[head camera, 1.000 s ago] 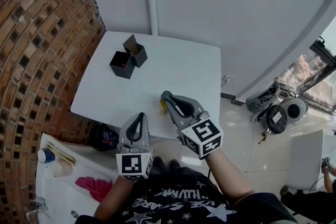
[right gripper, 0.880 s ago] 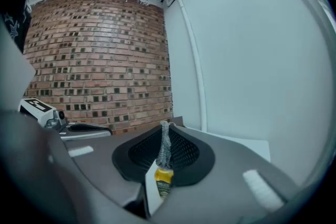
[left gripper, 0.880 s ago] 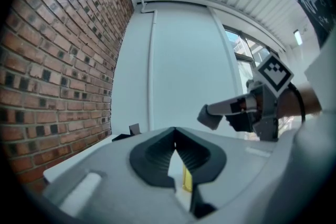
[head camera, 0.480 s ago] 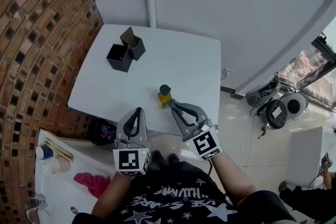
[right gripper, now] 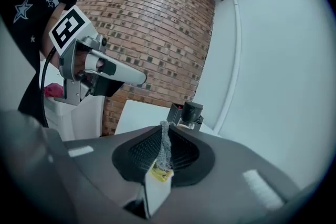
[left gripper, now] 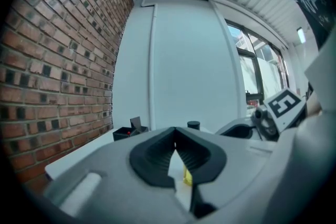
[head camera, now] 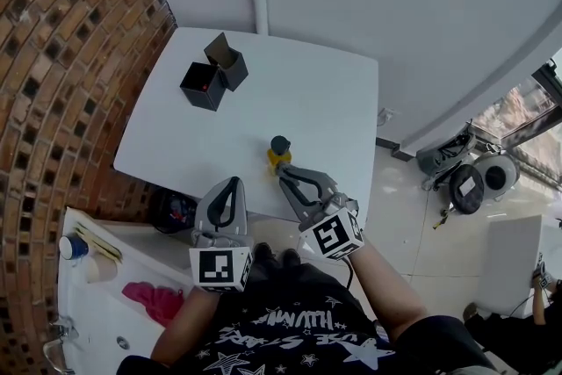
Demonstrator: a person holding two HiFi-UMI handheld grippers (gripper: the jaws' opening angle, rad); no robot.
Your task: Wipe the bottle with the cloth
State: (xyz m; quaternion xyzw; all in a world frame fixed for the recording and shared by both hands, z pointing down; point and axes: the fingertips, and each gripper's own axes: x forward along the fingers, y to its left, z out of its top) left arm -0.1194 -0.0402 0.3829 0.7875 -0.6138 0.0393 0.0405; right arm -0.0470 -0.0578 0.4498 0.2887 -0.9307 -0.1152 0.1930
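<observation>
A small bottle (head camera: 279, 150) with a black cap and yellow contents stands near the front edge of the white table (head camera: 325, 101). My right gripper (head camera: 284, 172) sits just in front of it, shut on a strip of grey cloth (right gripper: 164, 145) pinched between its pads. In the right gripper view the bottle (right gripper: 191, 113) rises just past the jaw tips. My left gripper (head camera: 230, 185) hangs at the table's front edge, left of the bottle, shut with nothing between its jaws. In the left gripper view the bottle's cap (left gripper: 193, 125) shows over the jaws.
Two black open boxes (head camera: 213, 82) stand at the table's far left. A brick wall (head camera: 61, 57) runs along the left. A white counter (head camera: 97, 312) with a pink rag (head camera: 154, 301) lies low at the left. Equipment (head camera: 474, 180) sits on the floor at the right.
My right gripper has sunk and drawn back toward me with a roll, uncovering the bottle's black cap that it hid a second ago. The left gripper has stayed put.
</observation>
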